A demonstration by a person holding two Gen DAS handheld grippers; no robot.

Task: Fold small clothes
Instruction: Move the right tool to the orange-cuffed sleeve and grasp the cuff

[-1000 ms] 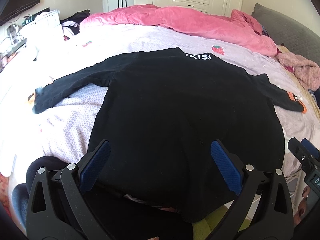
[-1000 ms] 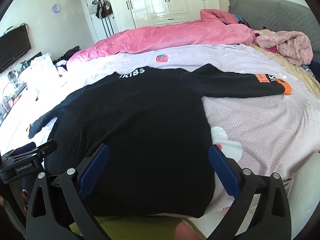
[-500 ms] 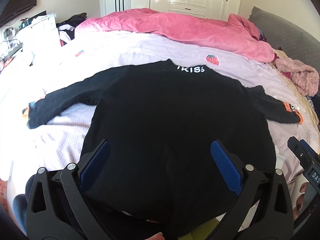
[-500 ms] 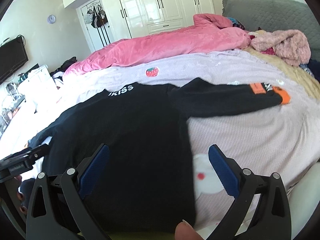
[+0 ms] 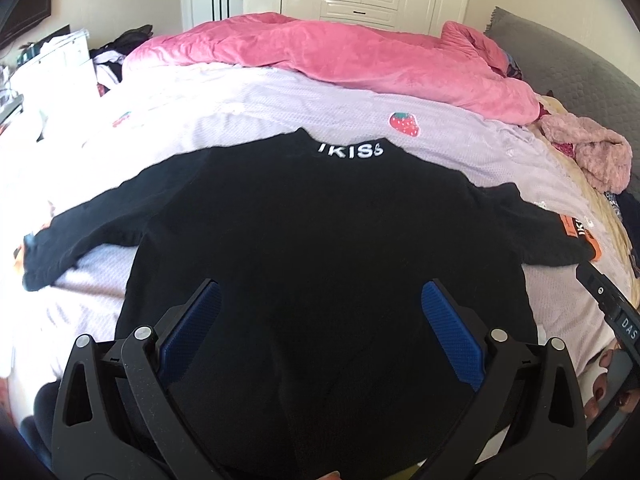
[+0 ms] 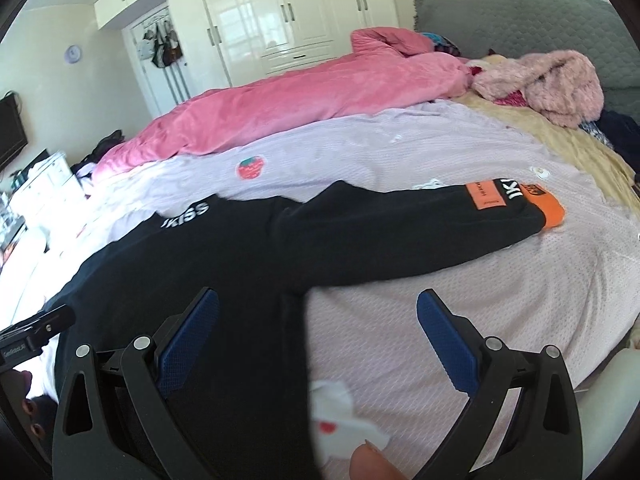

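A black long-sleeved top (image 5: 320, 240) with white "IKISS" at the collar lies flat on the lilac bed sheet (image 5: 280, 104), sleeves spread out. My left gripper (image 5: 320, 320) is open over its lower middle, holding nothing. My right gripper (image 6: 318, 332) is open above the top's right side edge, near the armpit. The right sleeve (image 6: 420, 216) with its orange cuff (image 6: 552, 204) stretches to the right. The top (image 6: 200, 272) fills the left of the right wrist view. The hem is hidden below both views.
A pink duvet (image 5: 340, 60) lies along the far side of the bed. A fluffy pink garment (image 6: 552, 80) and a grey headboard (image 6: 520, 20) are at the right. White wardrobes (image 6: 280, 20) stand behind. White furniture (image 5: 52, 64) stands left of the bed.
Both grippers have moved forward over the top, both still open. The right gripper has swung right, so the top's side edge and right sleeve now lie ahead of it.
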